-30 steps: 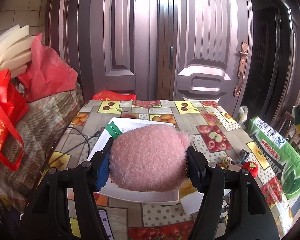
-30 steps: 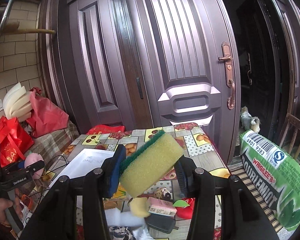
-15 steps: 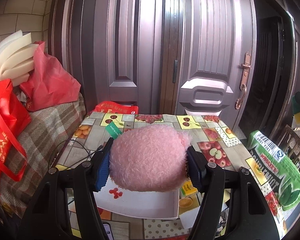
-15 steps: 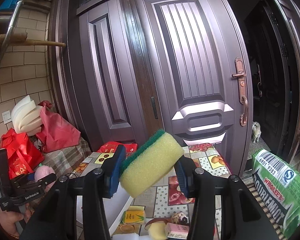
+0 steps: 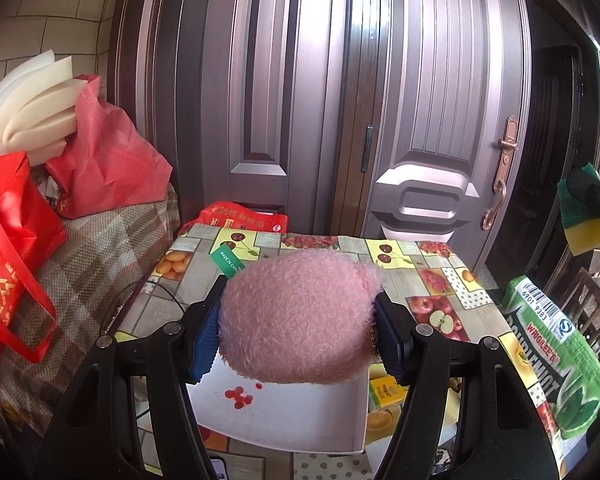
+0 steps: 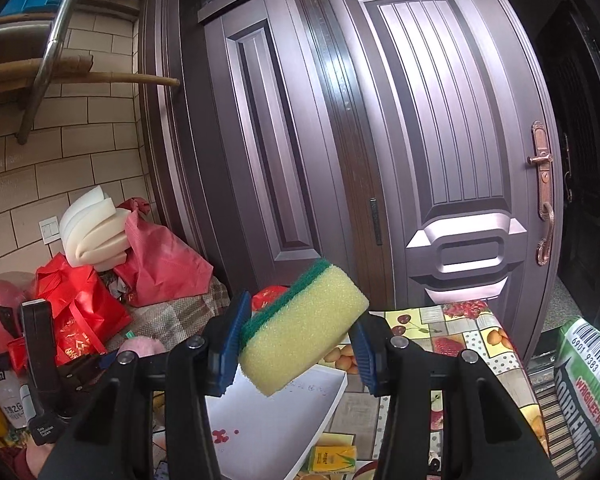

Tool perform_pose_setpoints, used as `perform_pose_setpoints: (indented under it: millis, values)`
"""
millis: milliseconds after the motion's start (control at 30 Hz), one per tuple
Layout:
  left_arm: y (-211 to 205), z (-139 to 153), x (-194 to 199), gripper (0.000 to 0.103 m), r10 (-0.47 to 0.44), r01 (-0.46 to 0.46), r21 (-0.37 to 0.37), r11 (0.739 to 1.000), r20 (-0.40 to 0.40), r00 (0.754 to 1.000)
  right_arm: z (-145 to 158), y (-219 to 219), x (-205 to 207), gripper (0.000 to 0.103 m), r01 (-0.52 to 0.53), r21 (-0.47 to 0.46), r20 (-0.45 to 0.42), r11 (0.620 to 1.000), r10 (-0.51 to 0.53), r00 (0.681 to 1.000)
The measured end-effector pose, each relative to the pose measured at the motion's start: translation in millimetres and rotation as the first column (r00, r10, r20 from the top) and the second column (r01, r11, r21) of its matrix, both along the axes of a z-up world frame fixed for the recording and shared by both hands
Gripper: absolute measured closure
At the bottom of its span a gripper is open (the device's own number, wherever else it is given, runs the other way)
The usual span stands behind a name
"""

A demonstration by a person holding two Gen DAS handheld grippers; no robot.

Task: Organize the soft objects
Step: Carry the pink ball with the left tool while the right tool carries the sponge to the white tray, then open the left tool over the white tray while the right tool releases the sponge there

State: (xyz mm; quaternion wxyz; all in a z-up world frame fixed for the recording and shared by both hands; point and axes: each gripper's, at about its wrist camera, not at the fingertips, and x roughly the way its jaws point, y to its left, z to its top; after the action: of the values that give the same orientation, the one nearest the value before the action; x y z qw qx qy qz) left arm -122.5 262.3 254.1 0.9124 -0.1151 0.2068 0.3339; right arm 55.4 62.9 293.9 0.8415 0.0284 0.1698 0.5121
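Note:
My left gripper (image 5: 298,330) is shut on a fluffy pink plush toy (image 5: 298,316) with a green tag, held in the air above a white tray (image 5: 284,412) on the fruit-patterned table (image 5: 432,276). My right gripper (image 6: 298,346) is shut on a yellow sponge with a green scouring side (image 6: 302,326), tilted, held high over the same white tray (image 6: 272,420). The sponge also shows at the right edge of the left wrist view (image 5: 584,224). The pink toy also shows low left in the right wrist view (image 6: 142,346).
Red bags (image 5: 100,160) and white foam sheets (image 5: 32,108) lie on a plaid-covered seat at the left. A green gum pack (image 5: 556,364) sits at the table's right. A yellow carton (image 6: 332,458) lies beside the tray. Brown double doors (image 5: 420,120) stand behind the table.
Both grippers have risen and tilted up with their loads still held. The table and tray sit lower in both views, and the right gripper with the sponge now shows in the left wrist view.

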Motion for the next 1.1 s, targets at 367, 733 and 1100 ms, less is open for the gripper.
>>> perform_pose_setpoints:
  millis: [367, 733, 1100]
  values:
    - [47.3, -78.5, 26.9, 0.036, 0.042, -0.065, -0.159, 0.985, -0.146, 0.988, -87.7, 77.1, 14.7, 0.054, -0.158, -0.223, -0.197, 0.962, 0.115, 0.974]
    - [91.5, -162.3, 31.6, 0.036, 0.095, -0.182, -0.33, 0.926, -0.264, 0.96, -206.1, 146.1, 1.2, 0.053, -0.348, -0.46, -0.395, 0.817, 0.162, 0.904]
    - [102.6, -166.1, 22.7, 0.0, 0.174, -0.229, -0.283, 0.931, -0.209, 0.962, -216.8, 140.4, -1.8, 0.0, -0.28, -0.463, -0.291, 0.841, 0.154, 0.944]
